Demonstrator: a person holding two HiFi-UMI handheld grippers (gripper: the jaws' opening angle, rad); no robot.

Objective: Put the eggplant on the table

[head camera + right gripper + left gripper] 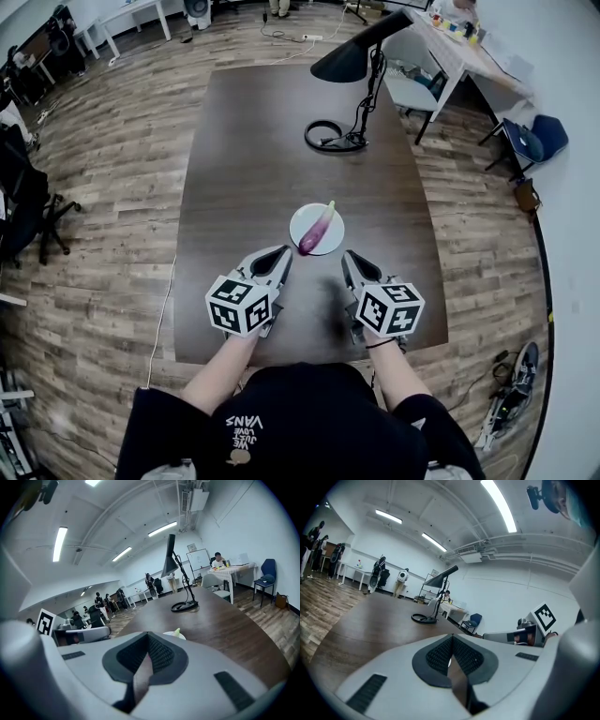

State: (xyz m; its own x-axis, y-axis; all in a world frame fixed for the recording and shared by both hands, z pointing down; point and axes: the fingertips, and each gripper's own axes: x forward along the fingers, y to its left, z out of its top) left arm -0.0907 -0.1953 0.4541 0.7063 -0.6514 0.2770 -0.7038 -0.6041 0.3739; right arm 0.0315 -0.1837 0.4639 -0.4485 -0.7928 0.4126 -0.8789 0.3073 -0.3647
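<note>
A purple eggplant (317, 231) with a pale green stem lies on a white plate (307, 217) in the middle of the dark brown table (253, 122). My left gripper (284, 253) sits just left of and nearer than the plate, jaws shut and empty. My right gripper (346, 257) sits just right of and nearer than the plate, also shut and empty. In the right gripper view only the stem tip (177, 632) and the plate edge (168, 633) show above the closed jaws. In the left gripper view the eggplant is hidden; the right gripper's marker cube (544, 615) shows at right.
A black desk lamp (361, 56) stands at the table's far right, with its round base (327, 136) and cord on the tabletop. Chairs and another desk stand beyond the far right corner. Wooden floor surrounds the table.
</note>
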